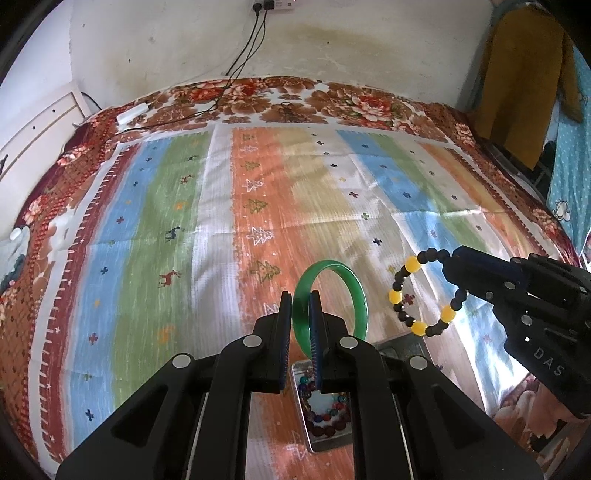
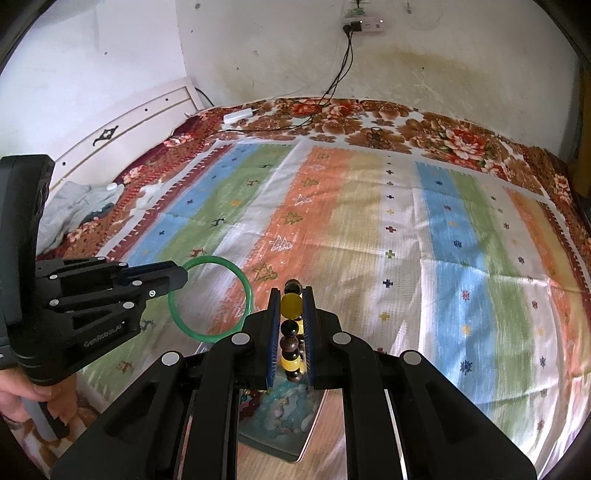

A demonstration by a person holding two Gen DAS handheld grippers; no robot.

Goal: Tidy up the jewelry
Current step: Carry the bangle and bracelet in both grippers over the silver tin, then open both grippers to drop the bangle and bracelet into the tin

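You face a stained white wall point(image 1: 332, 44) with a socket point(image 2: 364, 25) and black cables point(image 1: 251, 40). Below it, the bed point(image 1: 280, 99) carries a flowered blanket and a striped cloth point(image 1: 221, 206); a white headboard point(image 2: 140, 122) stands left.

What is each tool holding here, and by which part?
The left tool pinches the green bangle across its near rim. The right tool clamps the black-and-yellow bead bracelet on one stretch of its beads.

A striped cloth point(image 1: 221, 221) covers the floral bed point(image 1: 295, 96).
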